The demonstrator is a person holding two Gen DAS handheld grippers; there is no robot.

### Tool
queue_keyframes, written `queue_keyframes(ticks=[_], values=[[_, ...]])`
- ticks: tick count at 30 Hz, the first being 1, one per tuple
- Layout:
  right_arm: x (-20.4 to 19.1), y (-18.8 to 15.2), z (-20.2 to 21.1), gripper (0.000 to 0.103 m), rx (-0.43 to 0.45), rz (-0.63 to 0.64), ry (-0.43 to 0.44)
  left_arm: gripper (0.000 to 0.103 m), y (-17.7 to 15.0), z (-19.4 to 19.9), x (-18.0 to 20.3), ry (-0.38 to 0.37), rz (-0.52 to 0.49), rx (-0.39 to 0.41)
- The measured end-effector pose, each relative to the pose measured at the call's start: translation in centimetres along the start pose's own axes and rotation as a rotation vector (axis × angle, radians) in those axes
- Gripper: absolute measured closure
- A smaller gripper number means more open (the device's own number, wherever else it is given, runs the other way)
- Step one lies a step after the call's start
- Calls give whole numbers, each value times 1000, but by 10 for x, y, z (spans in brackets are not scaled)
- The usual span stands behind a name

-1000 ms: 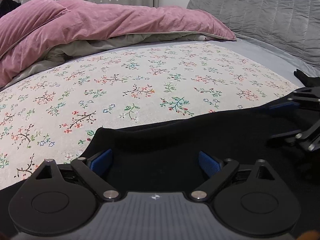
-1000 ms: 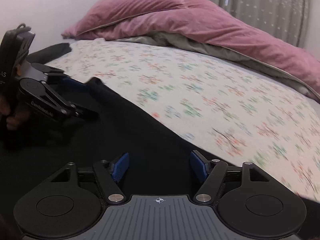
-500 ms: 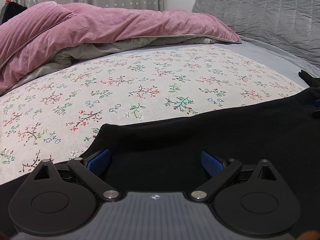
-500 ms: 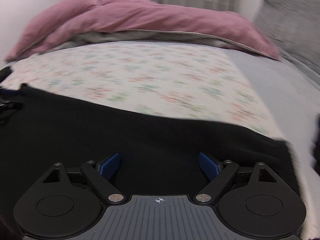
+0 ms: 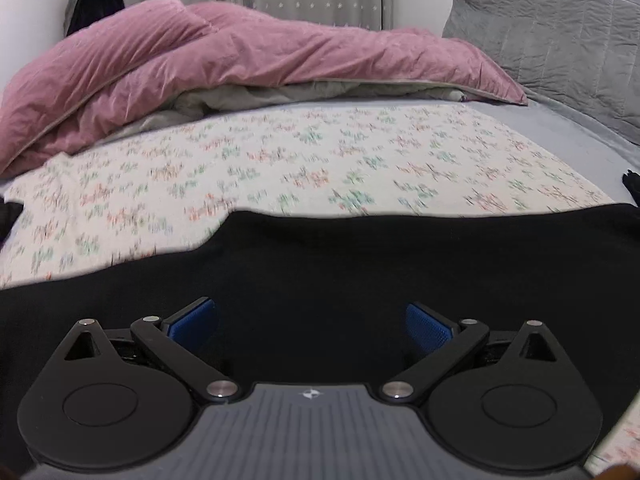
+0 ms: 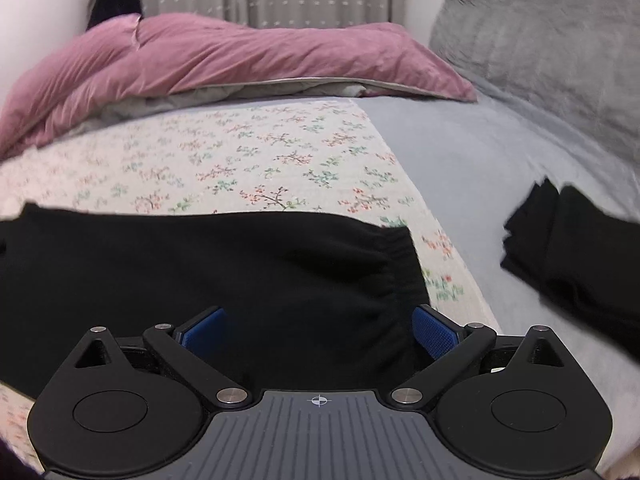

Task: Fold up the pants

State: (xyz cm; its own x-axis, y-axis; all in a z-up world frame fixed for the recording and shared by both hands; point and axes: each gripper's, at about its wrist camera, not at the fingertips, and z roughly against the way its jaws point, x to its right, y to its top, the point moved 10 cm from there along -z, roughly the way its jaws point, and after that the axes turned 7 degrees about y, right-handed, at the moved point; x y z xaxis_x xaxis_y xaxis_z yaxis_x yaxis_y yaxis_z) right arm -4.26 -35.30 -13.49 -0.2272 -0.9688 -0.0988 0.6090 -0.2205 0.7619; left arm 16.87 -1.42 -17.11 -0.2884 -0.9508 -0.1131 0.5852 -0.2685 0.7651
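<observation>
Black pants (image 5: 320,264) lie flat across the floral sheet (image 5: 280,168) of a bed. In the right wrist view the pants (image 6: 224,264) end at a gathered elastic waistband (image 6: 400,272) on the right. My left gripper (image 5: 312,324) is open, its blue pads just above the black cloth, holding nothing. My right gripper (image 6: 318,330) is open over the waistband end, its right pad next to the waistband edge, holding nothing.
A pink duvet (image 5: 224,64) is heaped at the back of the bed. A grey quilted pillow (image 5: 560,40) stands at the back right. A folded black garment (image 6: 572,256) lies on the grey sheet (image 6: 480,168) to the right.
The two grippers have drawn apart: the left has moved left along the pants, the right has swung right to the waistband end. Each gripper has left the other's view.
</observation>
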Motion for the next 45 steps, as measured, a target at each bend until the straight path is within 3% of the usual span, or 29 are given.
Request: queue_keyframes(ticks=[6,10,14,18,22,25,27,28,29,30,32,39,45], values=[[33,-10,9,2,3,-270,38,0,-30,20,9,-53,67,-100],[53,-26,7,2,-19,-456,69,0,-36,22,4,-49,115,-117],[60,-33,1,2,-35,-526,61,0,-37,19,3,-58,142,-142],[55,-33,-12,2,-65,-483,36,0,-36,17,5,-82,165,-153],[48,-32,-29,3,-99,-373,-49,0,-40,16,7,-98,175,-171],[42,-29,-38,11,-101,-310,-82,0,-41,17,6,-102,185,-174],[43,-24,-38,34,-83,-329,-76,0,-42,18,6,-106,190,-174],[46,-24,-37,37,-79,-350,-82,0,-42,18,6,-109,193,-174],[48,-23,-37,46,-74,-370,-85,0,-42,18,6,-112,196,-174],[51,-22,-34,61,-64,-388,-90,0,-42,18,6,-116,199,-173],[50,-17,-30,70,-41,-415,-76,0,-41,18,8,-132,209,-172],[-8,26,4,73,95,-210,-103,0,-28,20,19,-307,318,-178],[-117,50,14,73,122,89,-14,0,-26,19,21,-453,446,-219]])
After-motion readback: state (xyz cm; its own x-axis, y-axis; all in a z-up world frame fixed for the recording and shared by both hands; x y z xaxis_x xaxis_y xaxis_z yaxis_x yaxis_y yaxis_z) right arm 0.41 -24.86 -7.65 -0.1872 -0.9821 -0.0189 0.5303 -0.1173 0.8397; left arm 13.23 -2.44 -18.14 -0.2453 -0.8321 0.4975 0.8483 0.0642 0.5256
